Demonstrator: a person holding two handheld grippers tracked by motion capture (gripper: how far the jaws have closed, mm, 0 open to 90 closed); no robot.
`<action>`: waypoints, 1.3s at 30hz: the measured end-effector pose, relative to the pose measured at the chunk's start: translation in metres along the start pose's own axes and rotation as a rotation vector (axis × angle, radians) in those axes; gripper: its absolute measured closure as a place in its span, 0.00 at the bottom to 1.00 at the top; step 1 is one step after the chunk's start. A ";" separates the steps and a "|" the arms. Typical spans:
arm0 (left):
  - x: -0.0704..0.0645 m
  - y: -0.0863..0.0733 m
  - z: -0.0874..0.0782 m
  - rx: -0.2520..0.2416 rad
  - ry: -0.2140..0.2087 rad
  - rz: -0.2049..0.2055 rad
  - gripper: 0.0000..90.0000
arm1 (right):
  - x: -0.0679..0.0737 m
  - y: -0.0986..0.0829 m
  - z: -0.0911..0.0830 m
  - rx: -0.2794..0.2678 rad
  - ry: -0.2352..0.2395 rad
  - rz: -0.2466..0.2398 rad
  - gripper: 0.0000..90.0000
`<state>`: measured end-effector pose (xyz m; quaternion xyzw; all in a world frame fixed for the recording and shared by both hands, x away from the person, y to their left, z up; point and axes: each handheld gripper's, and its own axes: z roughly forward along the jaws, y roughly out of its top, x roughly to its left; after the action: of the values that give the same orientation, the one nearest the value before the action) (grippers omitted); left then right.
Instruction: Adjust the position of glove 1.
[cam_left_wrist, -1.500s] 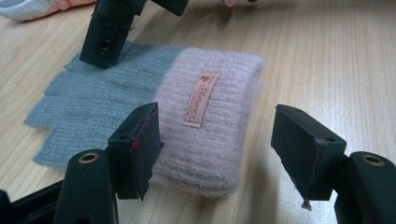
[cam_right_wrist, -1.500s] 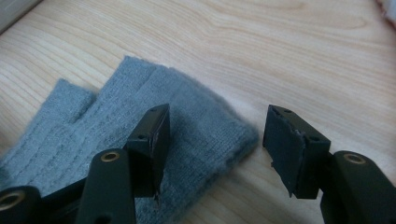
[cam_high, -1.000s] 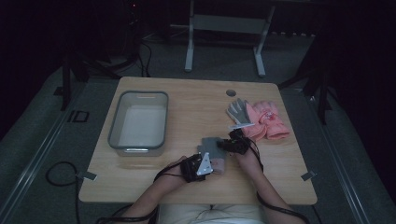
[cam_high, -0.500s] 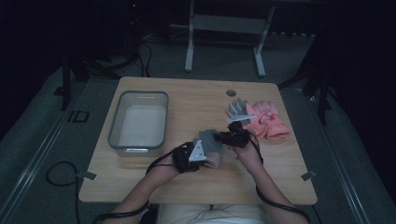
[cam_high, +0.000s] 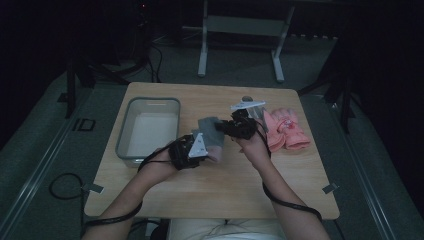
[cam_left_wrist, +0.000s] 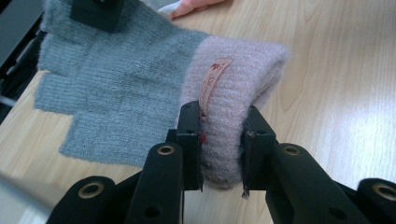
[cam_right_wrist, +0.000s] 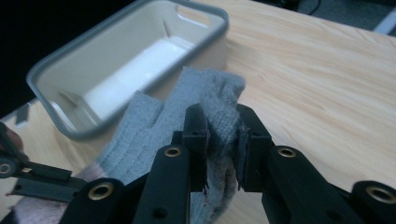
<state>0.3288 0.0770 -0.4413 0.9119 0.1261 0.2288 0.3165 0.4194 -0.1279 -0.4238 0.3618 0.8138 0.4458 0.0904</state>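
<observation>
Overhead, a pale wooden worktop stands in a dark room, carrying a grey bin and pink gloves. Both hand-held grippers clamp one grey glove above it: the left hand-held gripper pinches its pink cuff, whose small label shows close up; the right hand-held gripper grips the finger end.

The glove's small tag lettering is unreadable.
</observation>
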 end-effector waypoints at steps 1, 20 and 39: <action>0.002 -0.001 -0.003 0.011 0.008 0.004 0.81 | 0.002 0.004 0.002 0.000 0.004 -0.003 0.85; 0.035 -0.043 -0.052 0.096 0.084 -0.048 0.82 | 0.051 0.055 0.048 -0.006 0.083 -0.059 0.85; 0.065 -0.098 -0.052 0.201 0.115 -0.123 0.82 | 0.081 0.078 0.125 0.047 0.112 -0.086 0.85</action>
<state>0.3504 0.2042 -0.4455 0.9149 0.2220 0.2472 0.2292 0.4590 0.0355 -0.4215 0.3030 0.8425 0.4419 0.0553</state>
